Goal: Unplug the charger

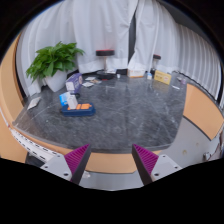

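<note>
Looking across the dark table (120, 115), I hold the gripper (112, 160) wide open and empty at the lower centre. I can't pick out the charger; small clutter lies far ahead, upper middle, beyond the fingers.

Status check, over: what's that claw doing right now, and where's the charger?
Claw open, holding nothing. Charger not identifiable on the dark marbled table. Blue tray and green potted plant beyond; path ahead open.

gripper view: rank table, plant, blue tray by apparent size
1. Table, by far the largest.
2. Plant.
3. Blue tray, smallest.
The plant stands farther off than the tray, so that ranking holds. Claw is open, holding nothing.
</note>
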A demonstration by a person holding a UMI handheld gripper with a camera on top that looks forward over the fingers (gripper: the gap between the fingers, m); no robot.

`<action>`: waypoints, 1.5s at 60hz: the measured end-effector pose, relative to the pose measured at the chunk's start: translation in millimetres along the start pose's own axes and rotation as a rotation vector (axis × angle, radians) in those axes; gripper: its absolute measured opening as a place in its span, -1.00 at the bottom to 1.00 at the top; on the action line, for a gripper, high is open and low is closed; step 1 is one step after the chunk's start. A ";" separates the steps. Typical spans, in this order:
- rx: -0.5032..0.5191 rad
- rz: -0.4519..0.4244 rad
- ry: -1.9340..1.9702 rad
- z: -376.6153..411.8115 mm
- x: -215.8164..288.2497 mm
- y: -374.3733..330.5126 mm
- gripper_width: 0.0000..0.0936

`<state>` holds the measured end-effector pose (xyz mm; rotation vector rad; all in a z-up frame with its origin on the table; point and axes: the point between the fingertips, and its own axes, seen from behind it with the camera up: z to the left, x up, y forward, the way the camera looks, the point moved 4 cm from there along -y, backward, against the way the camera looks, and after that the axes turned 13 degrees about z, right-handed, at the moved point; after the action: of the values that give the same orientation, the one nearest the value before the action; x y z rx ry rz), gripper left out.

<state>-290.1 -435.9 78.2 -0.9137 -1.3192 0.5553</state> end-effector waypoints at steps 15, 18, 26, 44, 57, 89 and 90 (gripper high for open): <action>0.131 -0.123 -0.008 147.4 94.1 85.3 0.82; 0.124 -0.157 -0.014 159.1 117.5 100.8 0.82; 0.074 -0.222 -0.025 181.0 168.4 140.3 0.69; 0.024 -0.217 -0.058 183.1 184.2 179.3 -0.75; 0.114 -0.616 -0.038 153.7 305.3 17.9 -0.79; 0.119 -0.105 -0.001 -3.5 177.9 198.3 -0.37; 0.107 -0.108 -0.003 -7.9 178.0 198.8 -0.26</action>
<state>-217.8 -186.2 17.1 -0.7498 -1.3202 0.5380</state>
